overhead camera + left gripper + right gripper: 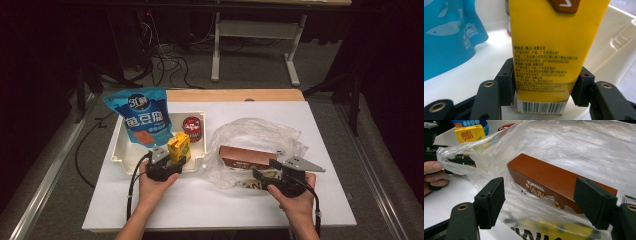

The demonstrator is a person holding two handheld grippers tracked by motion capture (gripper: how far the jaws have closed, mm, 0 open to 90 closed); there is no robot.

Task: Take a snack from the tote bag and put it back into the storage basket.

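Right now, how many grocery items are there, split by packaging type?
Pouches: 1, the blue pouch
Cartons: 1, the yellow drink carton
Cans: 1, the red can
Boxes: 1, the brown box
Other: 1, a yellow item under the box
Total: 5

Left gripper (172,161) at table's 9 o'clock, pointing 12, jaws clamped tight, left hand (152,182) wrapped behind it. Right gripper (263,176) at 4 o'clock, pointing 10, jaws spread wide, right hand (295,196) gripping its body.
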